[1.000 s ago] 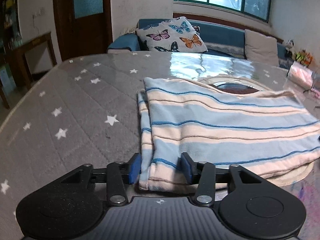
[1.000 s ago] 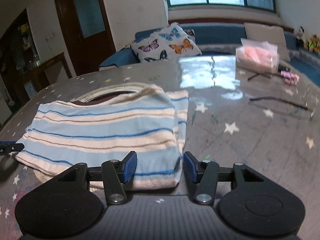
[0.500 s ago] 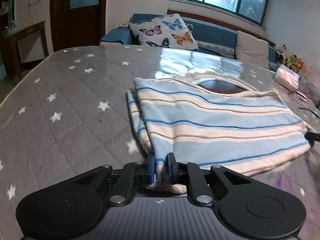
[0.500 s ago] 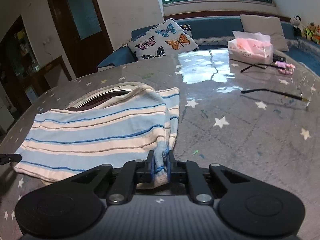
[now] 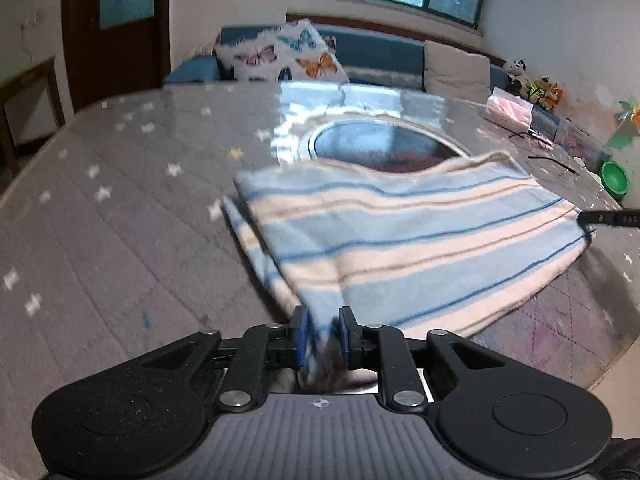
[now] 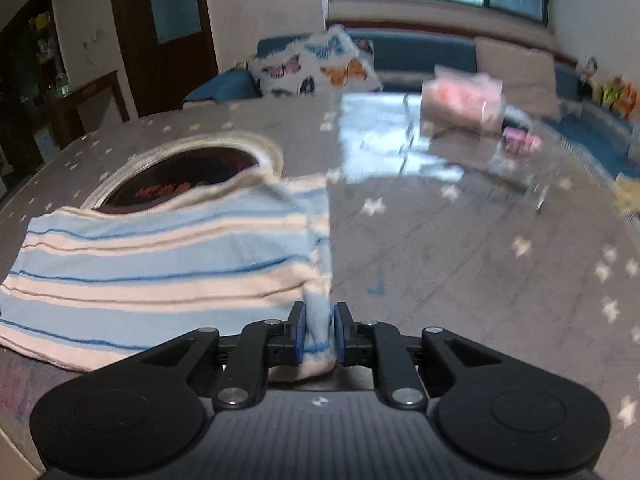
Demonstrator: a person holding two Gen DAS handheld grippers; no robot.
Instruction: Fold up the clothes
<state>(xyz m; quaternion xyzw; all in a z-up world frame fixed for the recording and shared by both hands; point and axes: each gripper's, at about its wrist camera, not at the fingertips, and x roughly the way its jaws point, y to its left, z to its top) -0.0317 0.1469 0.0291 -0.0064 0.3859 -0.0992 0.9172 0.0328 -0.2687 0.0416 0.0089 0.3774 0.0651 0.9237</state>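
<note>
A folded garment with blue and cream stripes [image 5: 420, 232] lies on the grey star-patterned table [image 5: 100, 240]. My left gripper [image 5: 323, 322] pinches its near left corner, which bunches up between the blue pads. The jaws are opening slightly, still with cloth between them. In the right wrist view the same garment [image 6: 160, 264] stretches away to the left. My right gripper [image 6: 318, 320] grips its near right corner, which is lifted. These jaws are also opening a little around the cloth. The right gripper's finger [image 5: 608, 218] shows at the garment's far end in the left wrist view.
A round metal-rimmed inset [image 5: 380, 146] in the table lies just beyond the garment. A pink tissue pack [image 6: 464, 104], thin cables and a green bowl [image 5: 614, 178] sit on the right side. A sofa with a butterfly cushion [image 5: 288, 54] stands behind the table.
Both grippers went from open around the near corners to pinching them. They then lifted and drew the garment back, uncovering more of the round inset.
</note>
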